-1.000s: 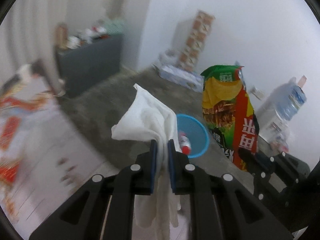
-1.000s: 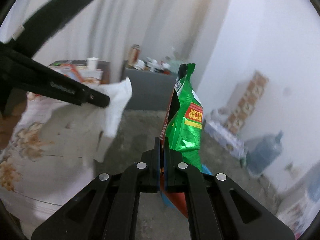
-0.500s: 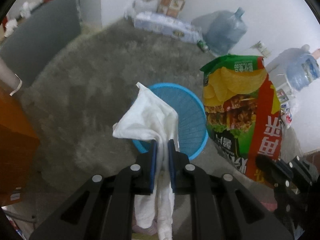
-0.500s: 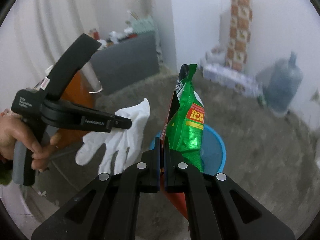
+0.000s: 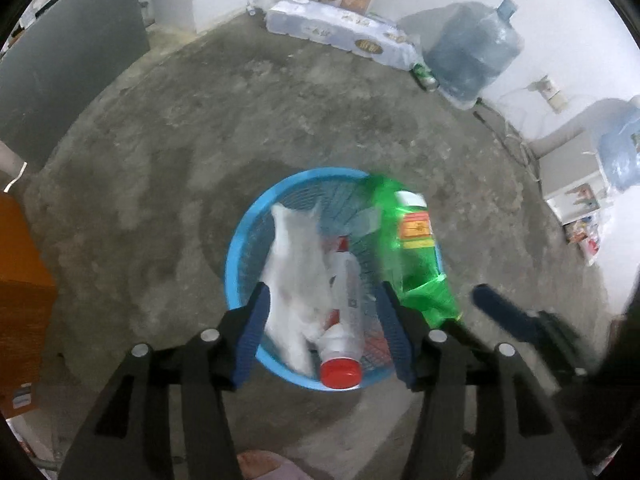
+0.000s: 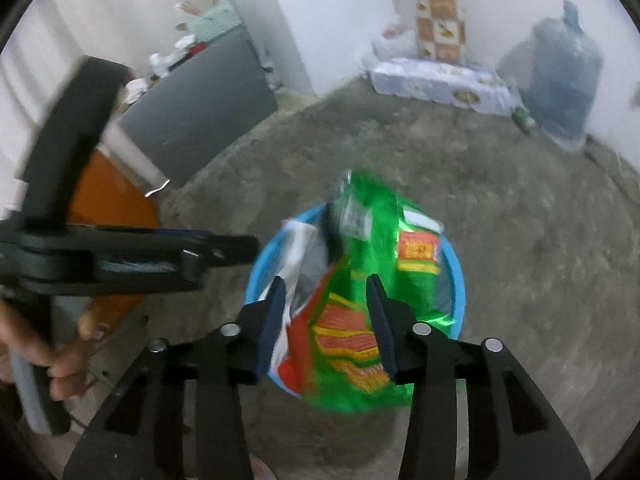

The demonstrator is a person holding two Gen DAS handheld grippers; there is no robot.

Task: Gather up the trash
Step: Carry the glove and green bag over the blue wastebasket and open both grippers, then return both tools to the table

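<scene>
A round blue basket [image 5: 236, 264] [image 6: 456, 280] stands on the concrete floor. My left gripper [image 5: 322, 316] is open right above it. A white tissue [image 5: 294, 280], blurred by motion, lies in the basket beside a plastic bottle with a red cap [image 5: 340, 344]. My right gripper [image 6: 326, 304] is open above the basket too. The green and red chip bag [image 6: 360, 308] [image 5: 416, 264], also blurred, is free between its fingers and drops over the basket's rim. The right gripper's finger [image 5: 500, 312] shows at the right of the left wrist view; the left gripper's body [image 6: 120, 260] crosses the right wrist view.
A large water jug [image 5: 468, 60] and a long wrapped pack [image 5: 340, 32] stand by the far wall. A grey cabinet [image 6: 200, 116] is at the left, an orange table edge [image 6: 108, 200] near it. A second jug [image 5: 620, 152] sits at the far right.
Both grippers have opened over the basket. The tissue has left the left gripper and lies in the basket; the chip bag has left the right gripper and is falling in.
</scene>
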